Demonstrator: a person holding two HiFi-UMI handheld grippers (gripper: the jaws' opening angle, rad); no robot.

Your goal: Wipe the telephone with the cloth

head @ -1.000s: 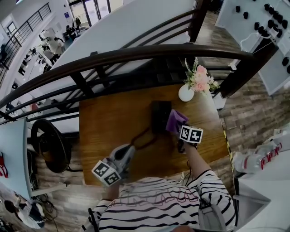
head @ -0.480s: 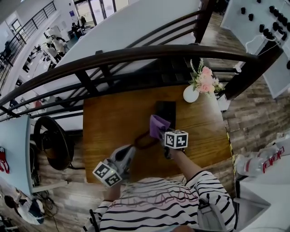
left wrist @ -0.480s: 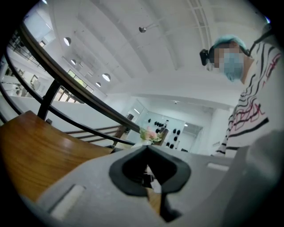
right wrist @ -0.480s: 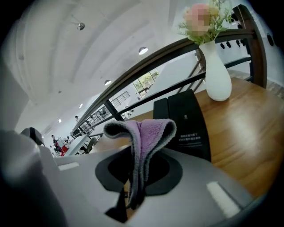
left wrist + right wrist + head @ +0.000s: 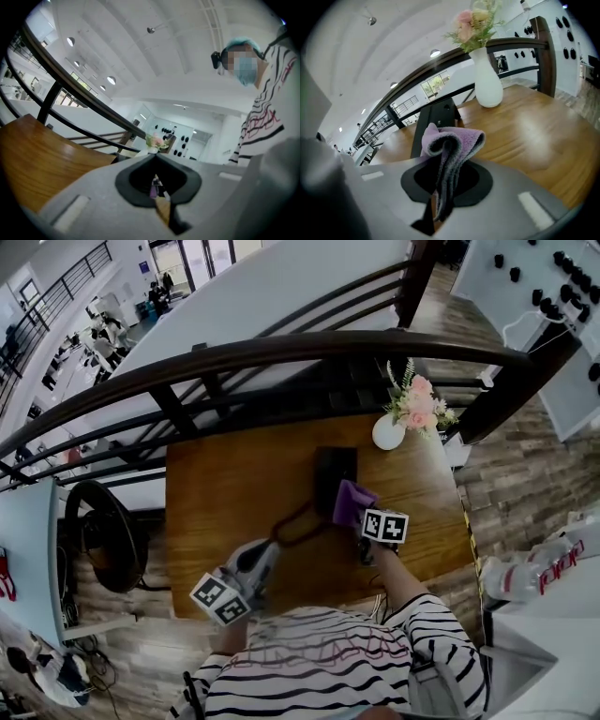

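A black telephone [image 5: 332,471] lies in the middle of the wooden table [image 5: 225,493], and its dark cord [image 5: 294,526] loops toward me. My right gripper [image 5: 362,513] is shut on a purple cloth [image 5: 352,502], which rests against the phone's near right end. In the right gripper view the folded cloth [image 5: 451,138] sticks up out of the gripper [image 5: 442,177], with the telephone [image 5: 436,116] just behind it. My left gripper [image 5: 269,551] hovers at the table's near edge, apart from the phone. In its own view the left gripper [image 5: 156,162] points upward with its jaws together and nothing held.
A white vase of pink flowers [image 5: 387,430] stands at the table's far right corner, close behind the phone, and shows again as the vase [image 5: 486,80] in the right gripper view. A dark curved railing [image 5: 281,357] runs along the far edge. A round black stool [image 5: 103,538] stands left of the table.
My right gripper carried the cloth left across the phone's near end, then back to its right side. The left gripper has stayed where it was.
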